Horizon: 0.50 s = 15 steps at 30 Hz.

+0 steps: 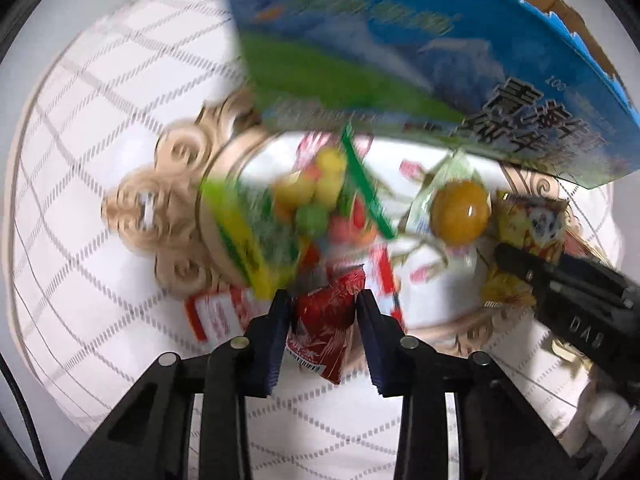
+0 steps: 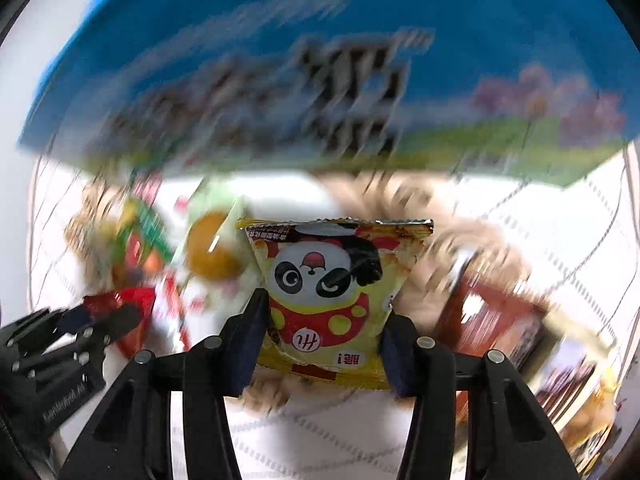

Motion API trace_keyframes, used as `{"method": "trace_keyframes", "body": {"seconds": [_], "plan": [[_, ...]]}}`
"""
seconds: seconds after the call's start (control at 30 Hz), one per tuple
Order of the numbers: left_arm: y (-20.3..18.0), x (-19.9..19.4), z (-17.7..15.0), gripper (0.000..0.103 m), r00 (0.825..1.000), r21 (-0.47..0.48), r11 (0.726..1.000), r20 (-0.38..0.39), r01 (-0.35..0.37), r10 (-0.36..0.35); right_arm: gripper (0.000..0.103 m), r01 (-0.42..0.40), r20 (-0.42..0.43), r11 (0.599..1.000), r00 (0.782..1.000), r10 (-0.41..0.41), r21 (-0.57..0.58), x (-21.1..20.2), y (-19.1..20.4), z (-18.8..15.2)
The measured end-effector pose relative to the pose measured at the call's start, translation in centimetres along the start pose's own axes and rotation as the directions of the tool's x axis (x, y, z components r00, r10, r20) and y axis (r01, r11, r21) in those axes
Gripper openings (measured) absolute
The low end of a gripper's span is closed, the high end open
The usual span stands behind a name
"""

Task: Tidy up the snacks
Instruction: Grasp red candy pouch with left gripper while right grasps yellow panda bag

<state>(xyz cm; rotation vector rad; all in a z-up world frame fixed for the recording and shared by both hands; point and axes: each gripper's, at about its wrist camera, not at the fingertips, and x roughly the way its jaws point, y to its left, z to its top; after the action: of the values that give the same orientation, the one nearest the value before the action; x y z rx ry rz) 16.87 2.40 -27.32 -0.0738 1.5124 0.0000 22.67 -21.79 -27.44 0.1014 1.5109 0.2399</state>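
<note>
Two grippers over one cream tray [image 1: 176, 216] with scrolled, carved-looking edges, used here as landmark; it sits on a white cloth [image 1: 80, 128] with a grey dashed diamond grid. Much is motion-blurred, the right wrist view worst; the tray's far side is hidden under a blue carton [image 1: 400, 52] printed with green field and mountain, large dark characters on it too smeared to read, its raw cardboard edge cut off by the frame top.

Left gripper [image 1: 324, 312] at the tray's near edge, jaws clamped on a glossy crinkled red sachet [image 1: 324, 328]; barcode visible at its lower end, white print unreadable. Right gripper [image 2: 324, 332] toward the tray's right side, jaws pressed on both sides of a yellow foil packet [image 2: 332, 296] with cartoon panda face, serrated top seam, an upside-down "Hi" bubble legible, other text too small.

On the tray: clear bag of round coloured candies [image 1: 316, 196], blurred; clear-wrapped orange ball [image 1: 460, 212], maybe a yolk or jelly, cannot tell; red-and-white flat packets [image 1: 216, 312] partly buried under the rest. Off the tray's right side, a reddish-brown box [image 2: 492, 324], label illegible.
</note>
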Motion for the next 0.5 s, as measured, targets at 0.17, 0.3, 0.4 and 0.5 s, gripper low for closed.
{"method": "trace_keyframes", "body": {"seconds": [0.17, 0.3, 0.4, 0.5], "plan": [[2.4, 0.7, -3.8, 0.031, 0.996, -0.071, 0.995, -0.048, 0.071, -0.074, 0.053, -0.03, -0.076, 0.998, 0.997, 0.026, -0.052, 0.5, 0.9, -3.8], [3.6, 1.8, -6.6, 0.032, 0.988, -0.109, 0.987, -0.088, 0.114, -0.124, 0.053, -0.027, -0.101, 0.999, 0.995, 0.022, -0.046, 0.9, 0.6, -5.7], [4.1, 3.6, -7.2, 0.049, 0.977, -0.133, 0.983, -0.15, 0.129, -0.149, 0.056, -0.021, -0.109, 0.999, 0.994, 0.017, -0.03, 1.4, 0.5, -6.3], [3.8, 4.9, -7.3, 0.052, 0.972, -0.108, 0.986, -0.183, 0.13, -0.148, 0.059, -0.018, -0.12, 1.0, 0.993, 0.017, -0.003, 1.5, -0.4, -5.4]]}}
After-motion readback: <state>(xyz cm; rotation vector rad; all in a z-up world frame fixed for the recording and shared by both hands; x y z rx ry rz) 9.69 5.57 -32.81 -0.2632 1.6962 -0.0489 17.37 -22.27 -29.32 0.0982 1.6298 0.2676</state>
